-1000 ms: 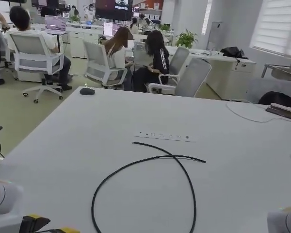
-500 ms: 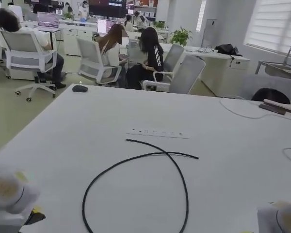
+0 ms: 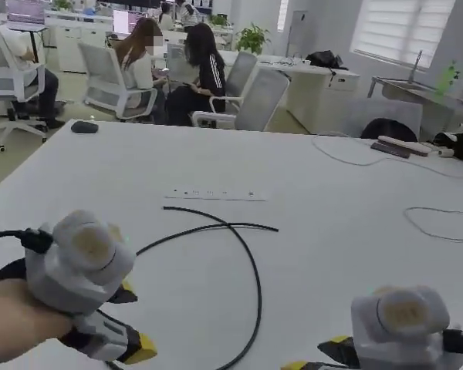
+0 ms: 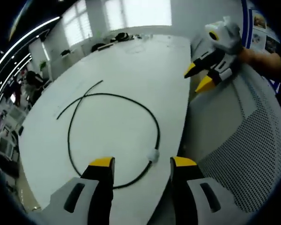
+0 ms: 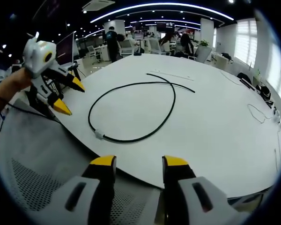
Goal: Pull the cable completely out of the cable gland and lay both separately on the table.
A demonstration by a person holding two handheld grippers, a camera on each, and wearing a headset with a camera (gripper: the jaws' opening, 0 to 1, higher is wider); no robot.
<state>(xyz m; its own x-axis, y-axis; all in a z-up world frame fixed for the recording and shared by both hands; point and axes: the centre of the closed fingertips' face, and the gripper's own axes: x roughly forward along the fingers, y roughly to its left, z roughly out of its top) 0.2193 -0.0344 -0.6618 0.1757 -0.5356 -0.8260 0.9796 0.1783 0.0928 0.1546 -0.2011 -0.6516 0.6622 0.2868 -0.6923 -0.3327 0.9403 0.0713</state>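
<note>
Lying in a loose, crossed loop on the white table (image 3: 355, 231), the black cable (image 3: 251, 270) carries the small pale cable gland (image 4: 152, 153) on its near arc, close to the table's edge. In the left gripper view the gland sits just ahead of the left gripper (image 4: 143, 161), in line with the gap between its wide-spread, empty jaws. The right gripper (image 5: 135, 161) hangs off the table's edge, jaws parted and empty, apart from the cable.
</note>
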